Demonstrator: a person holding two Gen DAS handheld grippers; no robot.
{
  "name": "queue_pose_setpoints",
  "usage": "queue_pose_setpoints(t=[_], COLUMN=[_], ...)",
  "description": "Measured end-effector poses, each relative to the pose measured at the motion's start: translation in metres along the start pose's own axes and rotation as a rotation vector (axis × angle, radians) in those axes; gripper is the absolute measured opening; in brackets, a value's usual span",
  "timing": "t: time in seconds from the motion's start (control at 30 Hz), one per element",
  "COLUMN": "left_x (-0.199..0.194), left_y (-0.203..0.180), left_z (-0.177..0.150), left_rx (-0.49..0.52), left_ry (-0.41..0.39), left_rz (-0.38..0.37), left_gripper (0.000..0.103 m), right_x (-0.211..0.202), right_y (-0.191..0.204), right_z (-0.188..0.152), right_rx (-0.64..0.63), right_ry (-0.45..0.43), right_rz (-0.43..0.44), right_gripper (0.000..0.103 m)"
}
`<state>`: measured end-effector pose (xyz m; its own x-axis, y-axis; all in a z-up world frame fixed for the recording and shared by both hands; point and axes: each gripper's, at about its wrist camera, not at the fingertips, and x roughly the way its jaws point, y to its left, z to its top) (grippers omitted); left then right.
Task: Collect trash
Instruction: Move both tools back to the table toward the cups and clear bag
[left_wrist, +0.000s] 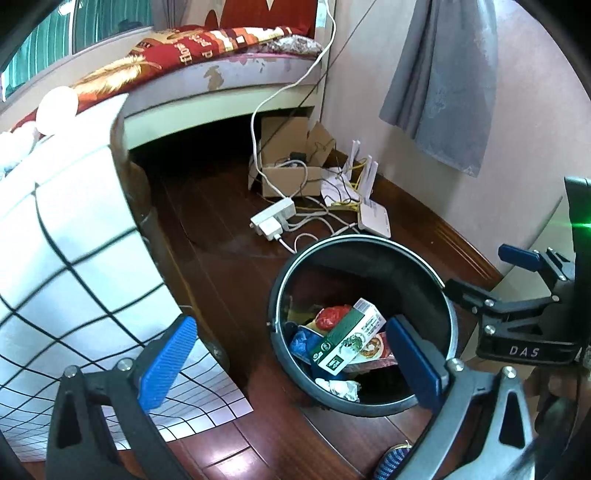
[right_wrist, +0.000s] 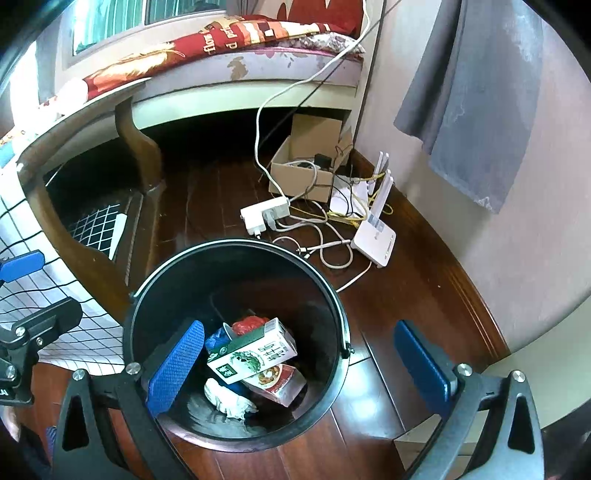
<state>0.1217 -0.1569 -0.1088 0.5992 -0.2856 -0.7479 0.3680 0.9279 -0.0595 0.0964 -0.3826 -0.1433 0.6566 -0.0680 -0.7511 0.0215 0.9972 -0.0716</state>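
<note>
A black round trash bin (left_wrist: 369, 247) (right_wrist: 236, 247) stands on the dark wood floor. Inside lie a green and white carton (left_wrist: 347, 338) (right_wrist: 255, 356), a red wrapper (left_wrist: 330, 317) (right_wrist: 245, 325), a food box (right_wrist: 277, 384), a blue wrapper (left_wrist: 301, 341) and a crumpled white tissue (left_wrist: 341, 389) (right_wrist: 229, 400). My left gripper (left_wrist: 291, 363) is open and empty over the bin's left rim. My right gripper (right_wrist: 299, 363) is open and empty above the bin. The right gripper also shows at the right edge of the left wrist view (left_wrist: 517, 280).
A table with a white grid cloth (left_wrist: 74, 229) (right_wrist: 22, 236) stands left of the bin. Behind the bin lie a power strip (left_wrist: 273, 218) (right_wrist: 264, 214), cables, a white router (left_wrist: 375, 218) (right_wrist: 375, 236) and a cardboard box (left_wrist: 291, 162) (right_wrist: 306, 166). A wall with a grey cloth (left_wrist: 443, 81) is right.
</note>
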Motion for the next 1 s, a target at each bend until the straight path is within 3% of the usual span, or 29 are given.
queue_pose_setpoints(t=[0.67, 1.0], left_x=[-0.086, -0.139], left_y=[0.034, 0.109], left_z=[0.000, 0.004], left_rx=[-0.068, -0.183], left_ry=[-0.119, -0.191], left_rz=[0.056, 0.173], left_gripper=[0.103, 0.103], right_x=[-0.089, -0.120], right_y=[0.045, 0.111], right_z=[0.026, 0.071], right_rx=[-0.078, -0.152], right_ry=[-0.156, -0.276], right_rz=[0.044, 0.155], right_gripper=[0.103, 0.103])
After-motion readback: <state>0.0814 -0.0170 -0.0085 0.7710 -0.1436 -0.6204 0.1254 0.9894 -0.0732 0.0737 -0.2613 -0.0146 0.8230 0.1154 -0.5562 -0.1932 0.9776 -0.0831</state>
